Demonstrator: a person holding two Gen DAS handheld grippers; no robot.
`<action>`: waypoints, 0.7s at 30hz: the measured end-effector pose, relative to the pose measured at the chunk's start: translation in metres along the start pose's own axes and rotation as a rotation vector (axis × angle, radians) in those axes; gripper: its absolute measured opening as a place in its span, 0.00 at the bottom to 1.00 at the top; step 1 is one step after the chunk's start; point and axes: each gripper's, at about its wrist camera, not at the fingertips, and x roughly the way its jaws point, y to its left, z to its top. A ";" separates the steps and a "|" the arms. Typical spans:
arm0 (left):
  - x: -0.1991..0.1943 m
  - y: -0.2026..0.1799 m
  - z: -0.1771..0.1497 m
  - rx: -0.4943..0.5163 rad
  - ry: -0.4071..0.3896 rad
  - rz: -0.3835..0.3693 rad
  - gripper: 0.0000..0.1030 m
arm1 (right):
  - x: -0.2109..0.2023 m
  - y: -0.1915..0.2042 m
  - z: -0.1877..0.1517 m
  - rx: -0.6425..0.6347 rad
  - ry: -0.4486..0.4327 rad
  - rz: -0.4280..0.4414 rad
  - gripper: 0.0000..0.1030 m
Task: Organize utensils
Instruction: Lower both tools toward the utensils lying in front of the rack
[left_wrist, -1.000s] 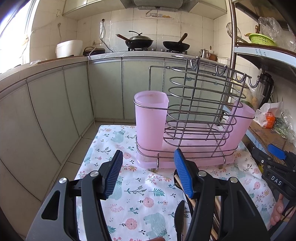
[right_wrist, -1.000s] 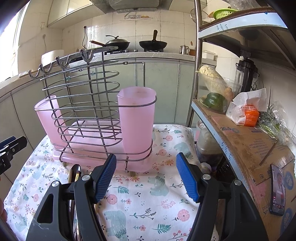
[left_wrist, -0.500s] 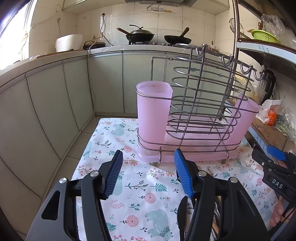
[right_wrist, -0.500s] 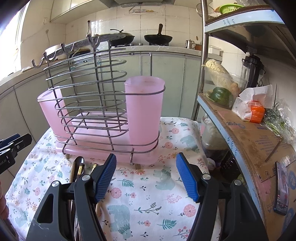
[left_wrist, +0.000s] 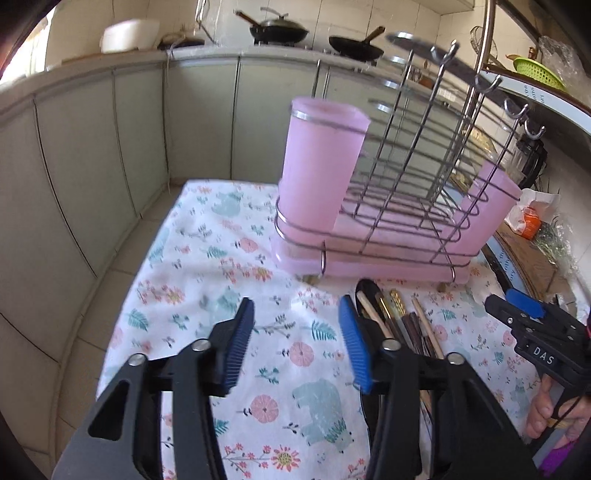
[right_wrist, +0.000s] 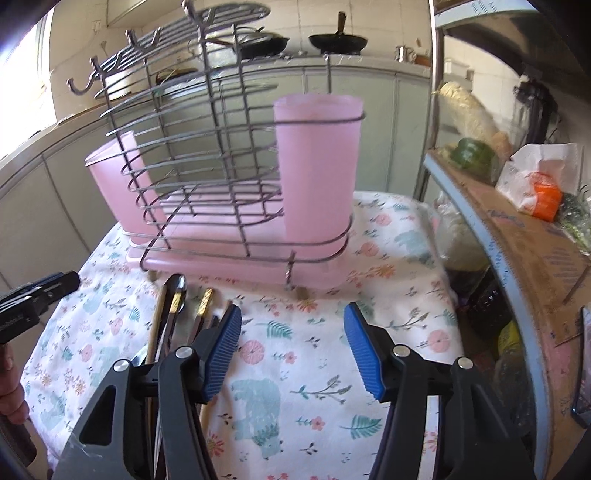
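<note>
A wire utensil rack (left_wrist: 399, 206) with a pink base and two pink cups (left_wrist: 319, 166) stands at the back of a floral cloth (left_wrist: 221, 280); it also shows in the right wrist view (right_wrist: 221, 184). A bundle of utensils (left_wrist: 391, 317), a black spoon and several chopsticks, lies on the cloth in front of the rack, also visible in the right wrist view (right_wrist: 177, 306). My left gripper (left_wrist: 297, 347) is open and empty above the cloth, just left of the bundle. My right gripper (right_wrist: 293, 347) is open and empty, just right of the bundle.
A shelf unit (right_wrist: 517, 229) with a tissue pack (right_wrist: 535, 181), vegetables and a phone stands on the right. Grey kitchen cabinets (left_wrist: 110, 147) with pans (left_wrist: 279, 29) on the stove run behind. The tiled floor (left_wrist: 122, 288) drops off left of the cloth.
Both grippers have risen and tilted down toward the cloth, so the utensil bundle now shows fully. Both jaws stay open. Nothing on the cloth has moved.
</note>
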 end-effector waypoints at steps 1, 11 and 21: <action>0.003 0.002 -0.001 -0.009 0.019 -0.014 0.36 | 0.001 0.001 -0.001 -0.003 0.008 0.013 0.54; 0.036 -0.013 -0.001 -0.099 0.215 -0.190 0.24 | 0.023 0.005 -0.007 0.033 0.148 0.205 0.25; 0.088 -0.030 0.012 -0.216 0.411 -0.272 0.24 | 0.032 -0.002 -0.008 0.089 0.206 0.293 0.22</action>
